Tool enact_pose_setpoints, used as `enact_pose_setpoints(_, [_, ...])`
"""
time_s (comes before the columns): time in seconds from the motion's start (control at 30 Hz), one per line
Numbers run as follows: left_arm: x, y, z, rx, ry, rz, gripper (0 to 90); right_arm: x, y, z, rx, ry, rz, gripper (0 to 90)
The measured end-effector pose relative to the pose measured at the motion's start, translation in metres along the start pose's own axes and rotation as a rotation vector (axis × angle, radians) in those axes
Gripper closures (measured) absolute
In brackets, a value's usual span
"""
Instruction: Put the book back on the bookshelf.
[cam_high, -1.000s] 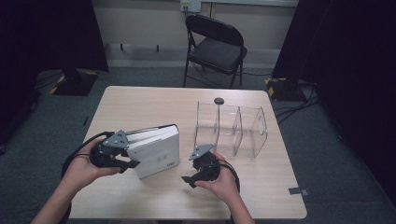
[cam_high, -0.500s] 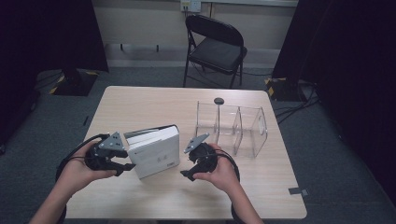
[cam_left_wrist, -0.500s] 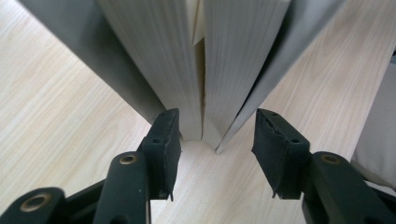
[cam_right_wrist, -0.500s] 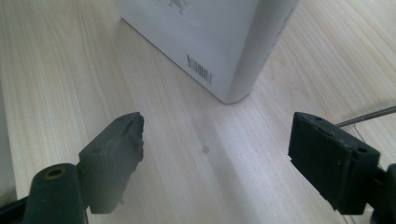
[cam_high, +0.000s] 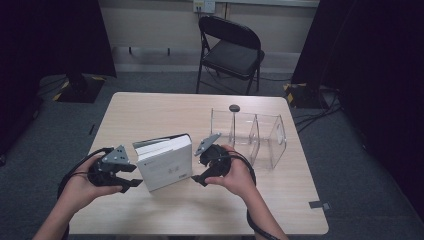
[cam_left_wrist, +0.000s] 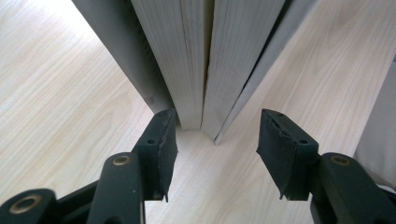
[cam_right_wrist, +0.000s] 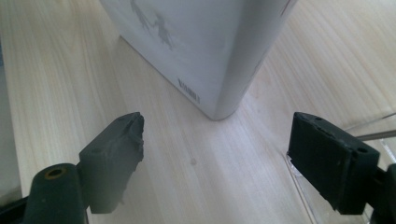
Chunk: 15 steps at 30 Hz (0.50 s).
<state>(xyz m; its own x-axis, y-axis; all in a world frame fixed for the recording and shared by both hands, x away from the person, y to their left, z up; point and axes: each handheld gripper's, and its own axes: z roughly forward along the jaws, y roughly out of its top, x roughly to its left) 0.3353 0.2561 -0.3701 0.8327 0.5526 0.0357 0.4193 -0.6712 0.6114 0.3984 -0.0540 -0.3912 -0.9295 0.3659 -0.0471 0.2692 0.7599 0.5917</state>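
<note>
Fingers (cam_left_wrist: 161, 140) of the left gripper (cam_high: 131, 176) have just been opening, now apart just off the page edge of the white book (cam_high: 165, 162), which earlier sat clamped there; high view shows the book standing free on the table (cam_high: 150, 115), left of the clear organizer (cam_high: 260, 137). Left gripper view: pads clear of the pages, so the book looks released. Right gripper view: right gripper (cam_right_wrist: 217, 158) jaws wide apart, empty, near the book's spine corner, likely next to grasp.
</note>
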Motion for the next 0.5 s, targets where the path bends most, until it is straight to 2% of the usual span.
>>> enact_pose_setpoints(0.1, [0.001,-0.003,0.001,0.005,0.002,0.003,45.8,-0.002,0.005,-0.004,0.002,0.004,-0.008,17.4])
enact_pose_setpoints(0.33, [0.001,-0.015,0.006,-0.020,0.010,-0.018,43.0,-0.006,0.017,-0.015,0.004,-0.007,-0.018,17.6])
enact_pose_setpoints(0.4, [0.001,-0.019,0.008,-0.012,0.011,-0.006,42.7,-0.006,0.020,-0.017,0.007,-0.004,-0.014,17.6])
enact_pose_setpoints(0.5, [0.000,-0.024,0.013,-0.004,0.003,-0.014,42.0,-0.009,0.023,-0.019,0.012,0.000,-0.028,17.6])
